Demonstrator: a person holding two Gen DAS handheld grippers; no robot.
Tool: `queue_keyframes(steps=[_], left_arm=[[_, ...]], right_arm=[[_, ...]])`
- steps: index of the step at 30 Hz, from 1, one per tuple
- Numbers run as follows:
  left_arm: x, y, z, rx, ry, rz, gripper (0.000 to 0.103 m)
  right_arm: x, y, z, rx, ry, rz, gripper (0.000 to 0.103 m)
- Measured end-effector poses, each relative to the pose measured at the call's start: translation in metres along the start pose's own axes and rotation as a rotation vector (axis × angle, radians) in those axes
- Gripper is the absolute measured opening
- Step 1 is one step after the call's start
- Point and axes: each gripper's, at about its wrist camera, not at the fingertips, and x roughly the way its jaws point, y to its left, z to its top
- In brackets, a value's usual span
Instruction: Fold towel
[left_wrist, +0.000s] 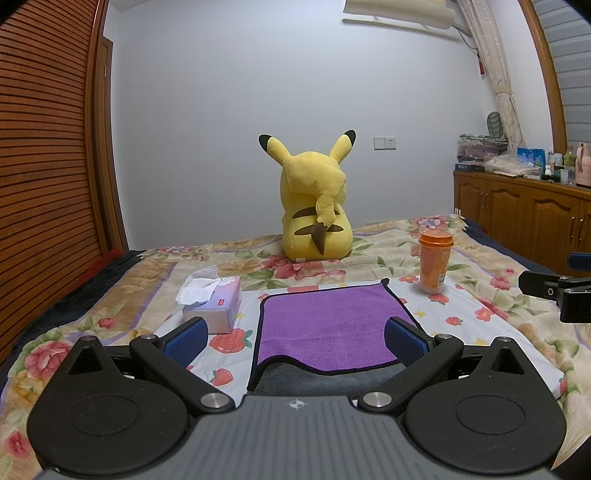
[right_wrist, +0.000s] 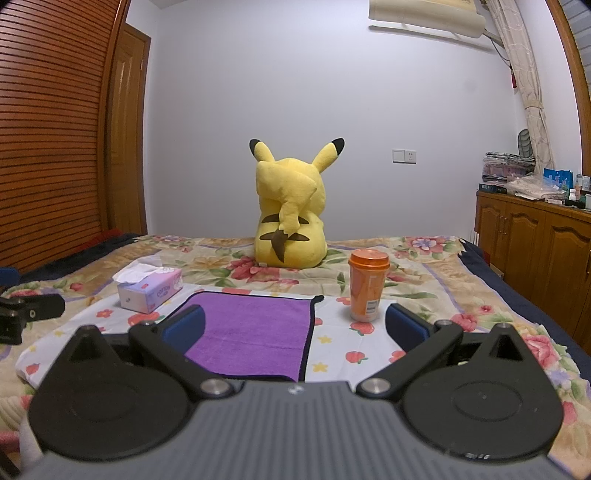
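Hovering both tools low over the bed (left_wrist: 480, 258), I hold the left gripper (left_wrist: 295, 338) and right gripper (right_wrist: 295, 326) wide apart and empty, ready for corners. The purple towel (left_wrist: 325, 325) lies on the sheet in front of me, its near edge turned back to show the grey underside. It sits between the tissue box (left_wrist: 218, 302) and the orange cup (right_wrist: 367, 286), so I judge the fold needs care beside them.

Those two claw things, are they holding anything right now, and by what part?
Nothing is held. The left gripper and the right gripper are both open, hanging above the towel on the bed, with nothing between their fingers.
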Motion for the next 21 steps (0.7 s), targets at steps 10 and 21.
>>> queue_keyframes(steps=[10,21], left_arm=[[0.0000,-0.0001,0.0000,0.000,0.000,0.000,0.103],[-0.0004,0.0002,-0.0002,0.001,0.004,0.000,0.103]], right_arm=[[0.0014,-0.0043,-0.0006,0.003,0.000,-0.003,0.103],[0.0020,-0.0038,-0.0019,-0.003,0.001,0.001,0.103]])
